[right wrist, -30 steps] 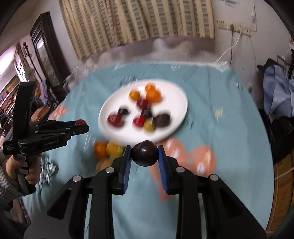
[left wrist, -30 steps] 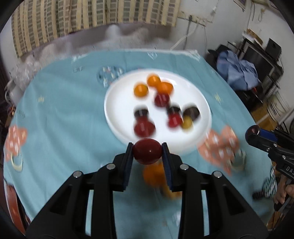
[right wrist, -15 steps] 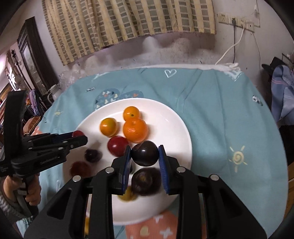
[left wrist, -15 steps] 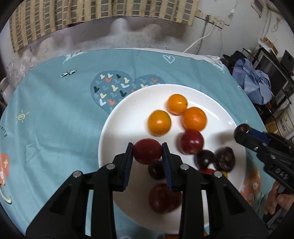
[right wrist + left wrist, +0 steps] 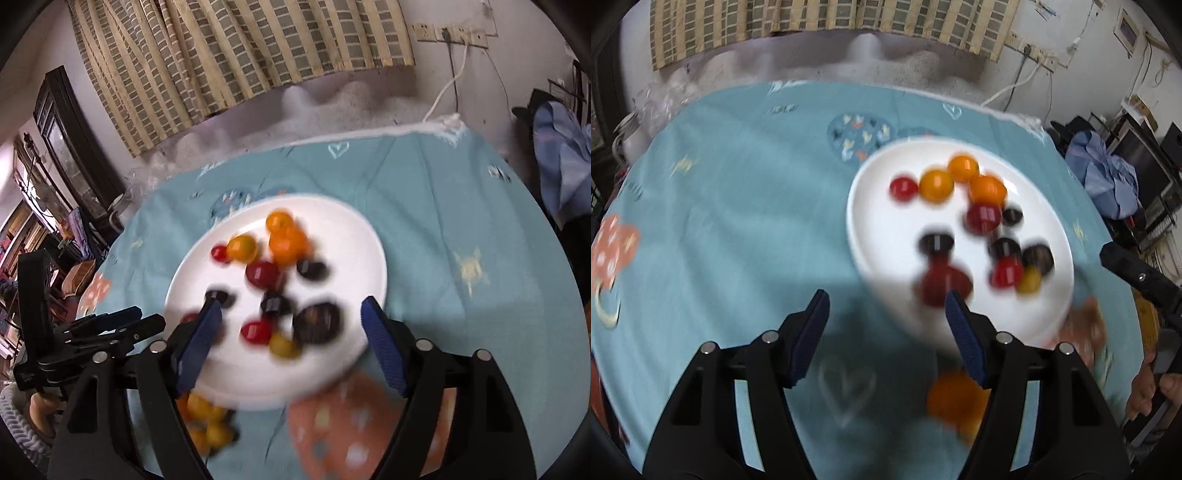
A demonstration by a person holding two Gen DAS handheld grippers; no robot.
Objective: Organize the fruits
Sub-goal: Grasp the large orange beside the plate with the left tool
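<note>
A white plate (image 5: pixel 879 229) (image 5: pixel 354 236) on the blue tablecloth holds several small tomatoes: orange ones (image 5: pixel 936 184) (image 5: pixel 286 242) at the far side, red ones (image 5: pixel 904 187) (image 5: pixel 263 274) and dark purple ones (image 5: pixel 1038 256) (image 5: pixel 317 322) nearer. My left gripper (image 5: pixel 884 325) is open and empty, above the cloth at the plate's near left edge. My right gripper (image 5: pixel 290 334) is open and empty over the plate's near side. Loose orange and yellow tomatoes (image 5: pixel 955 400) (image 5: pixel 203 417) lie on the cloth just in front of the plate.
The round table's blue patterned cloth (image 5: pixel 738 206) stretches left of the plate. The other gripper shows at the right edge of the left wrist view (image 5: pixel 1137 277) and at the left of the right wrist view (image 5: pixel 92 332). A wall with a curtain stands behind the table.
Both grippers have opened and let go of their tomatoes onto the plate: the left a red one, the right a dark one. Both have drawn back toward the plate's near edge.
</note>
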